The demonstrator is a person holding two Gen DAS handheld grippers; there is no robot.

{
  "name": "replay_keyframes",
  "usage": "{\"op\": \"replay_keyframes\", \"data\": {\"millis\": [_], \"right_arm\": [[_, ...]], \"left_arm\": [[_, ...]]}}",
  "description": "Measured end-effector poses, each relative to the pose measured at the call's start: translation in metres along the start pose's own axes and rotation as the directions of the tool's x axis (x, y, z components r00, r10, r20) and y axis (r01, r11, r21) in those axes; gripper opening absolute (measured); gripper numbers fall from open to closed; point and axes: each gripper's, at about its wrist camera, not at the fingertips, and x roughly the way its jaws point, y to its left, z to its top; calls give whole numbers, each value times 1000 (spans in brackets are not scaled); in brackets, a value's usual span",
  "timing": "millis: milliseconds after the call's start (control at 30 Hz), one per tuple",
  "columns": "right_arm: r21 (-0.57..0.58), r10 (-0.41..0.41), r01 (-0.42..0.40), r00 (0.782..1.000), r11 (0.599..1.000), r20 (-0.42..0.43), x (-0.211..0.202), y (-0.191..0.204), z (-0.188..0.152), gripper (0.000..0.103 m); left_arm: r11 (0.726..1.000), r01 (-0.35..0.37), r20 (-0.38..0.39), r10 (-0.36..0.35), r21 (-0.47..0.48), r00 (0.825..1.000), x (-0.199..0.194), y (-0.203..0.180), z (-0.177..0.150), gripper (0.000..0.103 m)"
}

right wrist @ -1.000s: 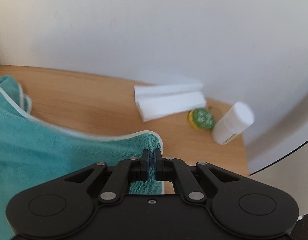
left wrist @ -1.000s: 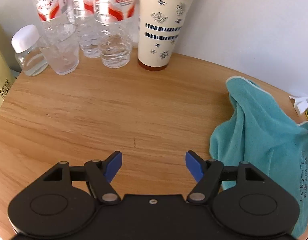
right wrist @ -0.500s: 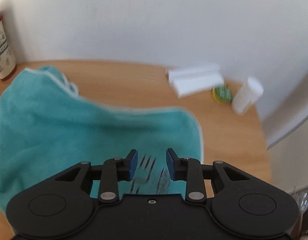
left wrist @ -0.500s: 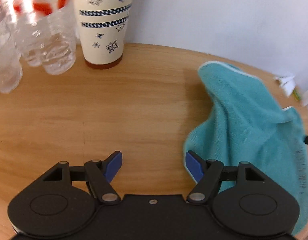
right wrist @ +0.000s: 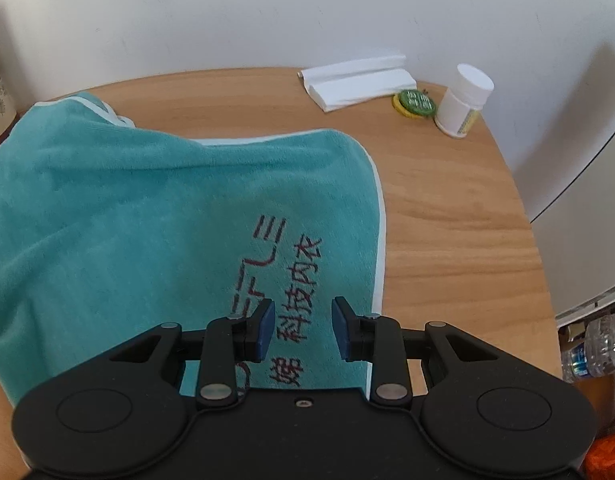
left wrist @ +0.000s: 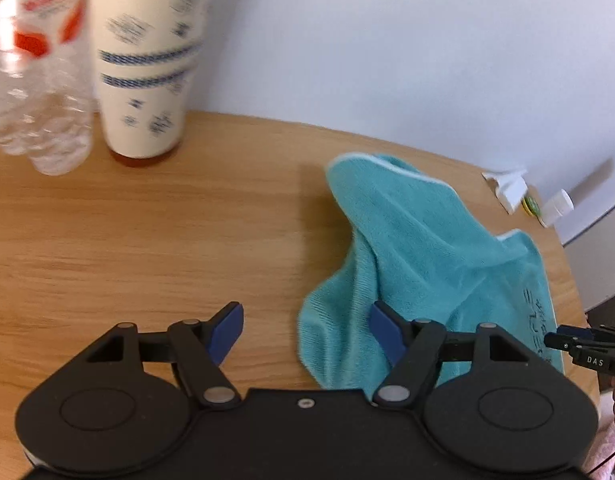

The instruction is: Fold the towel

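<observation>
Right now the towel (right wrist: 155, 216) lies rumpled, not squared, toward the desk's (left wrist: 147, 240) right edge, its near hem seeming to hang past the near edge. Both claws gape empty: the left claw (left wrist: 305, 330) hovers at the towel's left bulge, the right claw (right wrist: 302, 328) over the printed end. A pinch on a bunched ridge could catch two layers and skew any fold. Tugging may drag cloth off the rim, or toward the cup (left wrist: 145, 60) and bottles (left wrist: 31, 76).
</observation>
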Motion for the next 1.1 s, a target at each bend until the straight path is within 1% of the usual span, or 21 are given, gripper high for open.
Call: {"op": "replay_keyframes", "data": {"millis": [33,67,133,167,233,300,400,500,667,733,800,833,933,1000,1033,1100], "right_arm": [[5,4,-4,1000,1000,-2,0,-2,-1,35],[6,8,-8,1000,1000,-5,2,-5,-2,35],[3,16,-16,1000,1000,-11,5,-8,-4,35],[0,21,-21,1000,1000,-14,6,-8,-6,35],[-11,24,-24,1000,1000,-11,7,-8,-9,35],[-35,22,-22,1000,999,1,8,-7,-12,37],[-30,30,-30,1000,999,7,8,-9,-14,37],[-40,40,-39,999,998,11,9,-14,-14,37],[-37,24,-23,999,999,23,9,-26,-17,37],[-64,-15,17,999,998,28,8,-29,-18,37],[-82,-60,62,998,995,28,8,-35,-17,37],[-87,-69,71,997,994,27,9,-38,-17,37],[-85,-61,63,998,994,20,11,-46,-15,37],[-133,-64,67,998,989,20,11,-43,-14,35],[-162,-68,70,997,984,21,11,-41,-14,35],[-167,-63,64,998,984,12,12,-42,-11,34]], "left_arm": [[1000,23,-27,-23,-3,999,6,-3,0,26],[1000,27,-48,-27,4,999,11,-7,0,20],[999,4,-52,-2,39,999,15,-17,-3,18],[999,0,-51,2,46,999,16,-19,-3,15],[999,-8,-46,9,31,999,17,-23,-2,12],[999,-31,-42,32,20,999,16,-24,0,10],[996,-83,-26,84,23,996,6,-27,3,9],[993,-113,-1,113,35,994,-13,-33,7,9],[987,-155,42,153,52,987,-48,-44,13,9],[986,-155,62,152,54,986,-70,-49,10,9],[985,-162,73,158,54,985,-85,-53,6,9],[985,-163,77,158,59,984,-91,-57,3,9],[983,-161,89,153,86,984,-109,-68,-3,9],[983,-152,99,141,108,985,-118,-76,-7,9],[984,-138,98,127,113,987,-121,-79,-9,9],[983,-132,93,121,126,988,-113,-88,-12,9]]}}
